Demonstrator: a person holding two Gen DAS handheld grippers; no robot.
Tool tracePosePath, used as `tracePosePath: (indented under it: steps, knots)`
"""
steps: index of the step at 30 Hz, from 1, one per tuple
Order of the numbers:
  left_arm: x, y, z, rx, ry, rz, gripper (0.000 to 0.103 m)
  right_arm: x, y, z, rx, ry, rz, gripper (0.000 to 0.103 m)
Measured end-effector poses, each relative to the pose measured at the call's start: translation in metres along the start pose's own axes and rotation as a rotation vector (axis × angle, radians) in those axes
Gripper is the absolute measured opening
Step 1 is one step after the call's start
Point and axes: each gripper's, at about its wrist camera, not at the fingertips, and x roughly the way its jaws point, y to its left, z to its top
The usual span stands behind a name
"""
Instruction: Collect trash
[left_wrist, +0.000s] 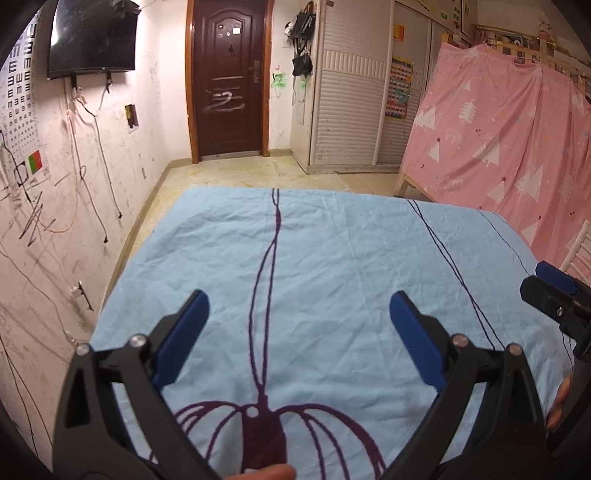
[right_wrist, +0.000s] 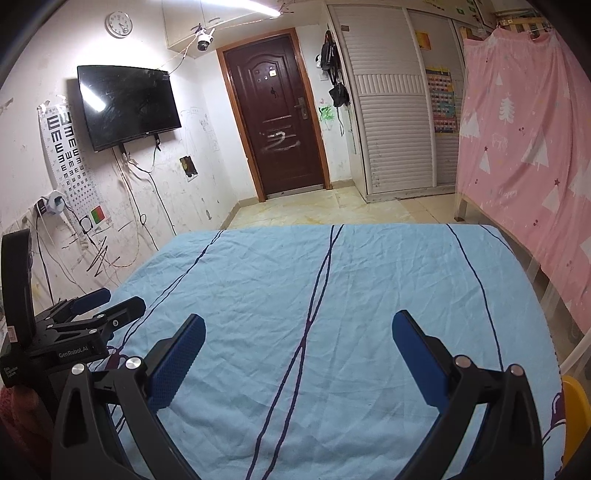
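Left hand-held gripper (left_wrist: 297, 308) wide, empty, right hand-held gripper (right_wrist: 297, 328) wide, empty, both over bed (right_wrist: 369, 280) w/ creased light-blue cloth sheet, thin dark lines

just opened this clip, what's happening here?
A person holds two grippers over a bed covered by a light blue sheet. The left gripper and the right gripper both hang open above the sheet with nothing between their pads. No trash shows on the sheet in either view, so nothing is being picked up at this moment. Beyond the bed are a dark door and a wall TV.
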Motion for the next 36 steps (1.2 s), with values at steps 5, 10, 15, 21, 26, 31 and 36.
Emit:
tracePosePath:
  steps: [5,10,15,21,26,31,36]
  knots:
    - [0.0011,-0.0008,0.0001,-0.002,0.006,0.001,0.094,-0.0014,-0.0003,0.0000,0.000,-0.001,-0.002,0.094]
    - [0.0016,-0.0005,-0.0005,-0.003,0.009,0.003,0.094,-0.0013,0.0005,0.0006,0.001,-0.001,-0.002,0.094]
    - [0.0015,-0.0003,-0.0005,-0.003,0.008,0.003,0.094,-0.0016,0.0007,0.0006,0.002,-0.001,-0.002,0.094]
    - [0.0016,0.0002,-0.0009,-0.005,0.009,0.003,0.094,-0.0027,0.0010,0.0002,0.003,-0.005,-0.003,0.094]
    - [0.0018,0.0000,-0.0007,-0.001,0.009,0.002,0.094,-0.0022,0.0009,0.0003,-0.001,-0.002,-0.007,0.094]
    - [0.0020,-0.0007,-0.0022,0.000,0.008,0.003,0.094,-0.0021,0.0007,0.0004,-0.003,-0.002,-0.007,0.094]
    - [0.0005,-0.0032,-0.0032,0.013,-0.005,0.018,0.094,-0.0017,0.0005,0.0002,-0.002,0.000,-0.006,0.094]
